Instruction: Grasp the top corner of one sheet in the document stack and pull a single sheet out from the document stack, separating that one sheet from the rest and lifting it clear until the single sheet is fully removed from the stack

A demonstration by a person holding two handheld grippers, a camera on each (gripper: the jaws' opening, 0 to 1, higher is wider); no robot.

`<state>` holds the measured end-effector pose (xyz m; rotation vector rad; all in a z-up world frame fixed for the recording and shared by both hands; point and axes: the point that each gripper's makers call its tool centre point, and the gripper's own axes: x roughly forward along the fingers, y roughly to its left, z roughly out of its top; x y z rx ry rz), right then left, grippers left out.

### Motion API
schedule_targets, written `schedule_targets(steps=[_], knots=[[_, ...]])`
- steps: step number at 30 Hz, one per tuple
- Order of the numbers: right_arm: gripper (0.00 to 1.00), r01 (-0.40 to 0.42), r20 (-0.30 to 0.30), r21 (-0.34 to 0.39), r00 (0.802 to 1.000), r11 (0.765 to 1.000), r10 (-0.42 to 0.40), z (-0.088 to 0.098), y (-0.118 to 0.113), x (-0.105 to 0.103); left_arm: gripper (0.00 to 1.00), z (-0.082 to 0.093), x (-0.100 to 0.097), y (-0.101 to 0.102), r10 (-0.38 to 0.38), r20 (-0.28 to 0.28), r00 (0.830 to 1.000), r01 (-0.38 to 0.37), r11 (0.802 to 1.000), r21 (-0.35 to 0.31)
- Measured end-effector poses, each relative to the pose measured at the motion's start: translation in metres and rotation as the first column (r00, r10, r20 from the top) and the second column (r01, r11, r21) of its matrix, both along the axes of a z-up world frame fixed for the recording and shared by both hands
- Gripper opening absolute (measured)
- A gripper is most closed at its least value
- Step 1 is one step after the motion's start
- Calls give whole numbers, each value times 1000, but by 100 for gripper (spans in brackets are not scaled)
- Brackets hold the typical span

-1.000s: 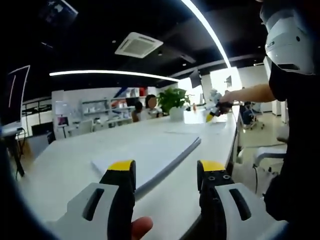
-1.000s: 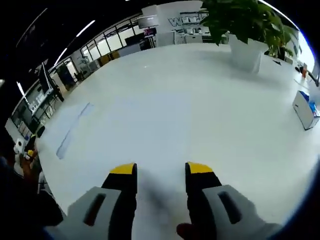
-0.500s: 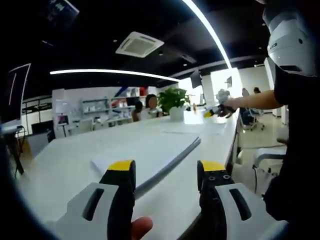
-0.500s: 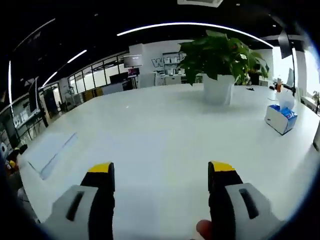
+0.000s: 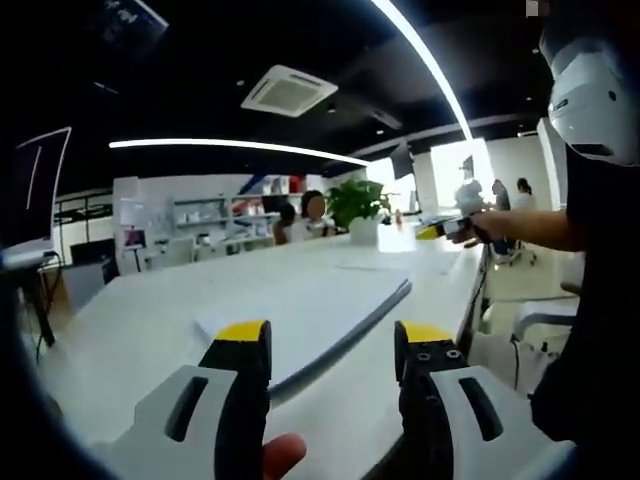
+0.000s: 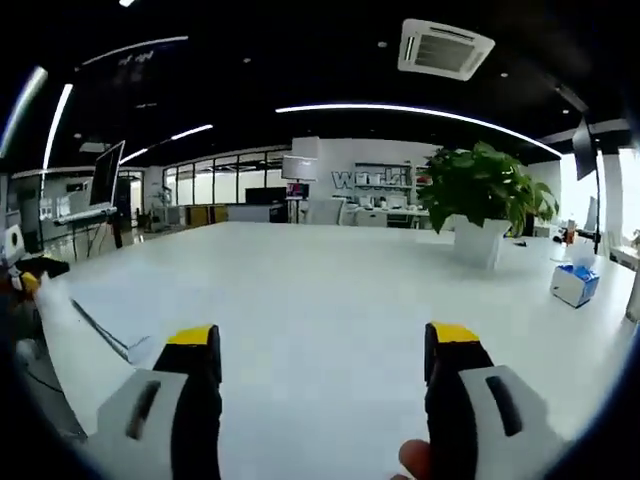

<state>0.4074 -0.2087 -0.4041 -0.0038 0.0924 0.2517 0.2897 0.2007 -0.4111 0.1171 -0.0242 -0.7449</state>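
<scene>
A potted plant (image 6: 483, 205) and tissue box (image 6: 575, 284) stand on the white table (image 6: 320, 300).

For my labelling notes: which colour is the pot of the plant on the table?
White. The plant pot shows best in the right gripper view.

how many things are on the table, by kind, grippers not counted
paper stack: 1
potted plant: 1
tissue box: 1
total: 3
</scene>
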Motion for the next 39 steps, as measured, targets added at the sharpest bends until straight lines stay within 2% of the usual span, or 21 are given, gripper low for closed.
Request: schedule_targets(steps=[3, 8, 10, 12, 13, 14, 17, 21, 25, 28, 31, 34, 35, 37, 38, 39], knots=[[91, -51, 50, 21, 997, 998, 50, 3, 41, -16, 50, -3, 2, 3, 14, -15, 1000, -14, 1000, -6], [87, -123, 74, -1, 990, 992, 123, -5, 107, -44, 50, -7, 8, 12, 48, -73, 996, -52, 997, -64], [85, -143, 82, -7, 986, 990, 143, -6, 125, -51, 50, -12, 11, 19, 84, -122, 989, -95, 992, -84], [82, -183, 48, -64, 981, 981, 186, -15, 144, -59, 50, -21, 15, 29, 128, -194, 973, -146, 986, -84], [80, -188, 43, -85, 980, 978, 192, -17, 150, -62, 50, -26, 18, 35, 151, -216, 965, -171, 983, -73], [79, -203, 49, -104, 977, 974, 209, -17, 159, -66, 50, -28, 19, 38, 158, -215, 964, -176, 982, -68], [78, -242, 35, -121, 968, 963, 248, -21, 174, -72, 50, -28, 16, 44, 171, -220, 960, -192, 978, -81], [73, -255, 7, -116, 966, 960, 257, -28, 177, -69, 50, -25, 13, 42, 159, -219, 963, -184, 978, -101], [73, -248, 13, -129, 968, 960, 252, -29, 176, -67, 50, -23, 12, 37, 146, -223, 964, -168, 982, -84], [73, -249, 19, -128, 967, 960, 253, -30, 177, -66, 50, -25, 13, 36, 148, -233, 961, -161, 986, -38], [73, -257, 27, -141, 964, 956, 263, -31, 181, -67, 50, -22, 15, 34, 122, -250, 961, -122, 992, 16], [73, -262, 29, -145, 963, 954, 269, -32, 182, -68, 50, -9, 20, 26, 76, -200, 977, -50, 990, 129], [73, -261, 33, -143, 963, 955, 268, -32, 180, -67, 50, -9, 21, 24, 70, -195, 978, -35, 984, 174], [73, -260, 36, -137, 963, 956, 267, -31, 180, -67, 50, -14, 25, 22, 59, -180, 982, -1, 951, 309], [73, -259, 39, -134, 963, 957, 266, -31, 180, -68, 50, -20, 27, 19, 46, -187, 981, 30, 924, 381], [73, -258, 40, -133, 963, 957, 265, -31, 180, -68, 51, -23, 26, 15, 16, -188, 982, 66, 905, 419]])
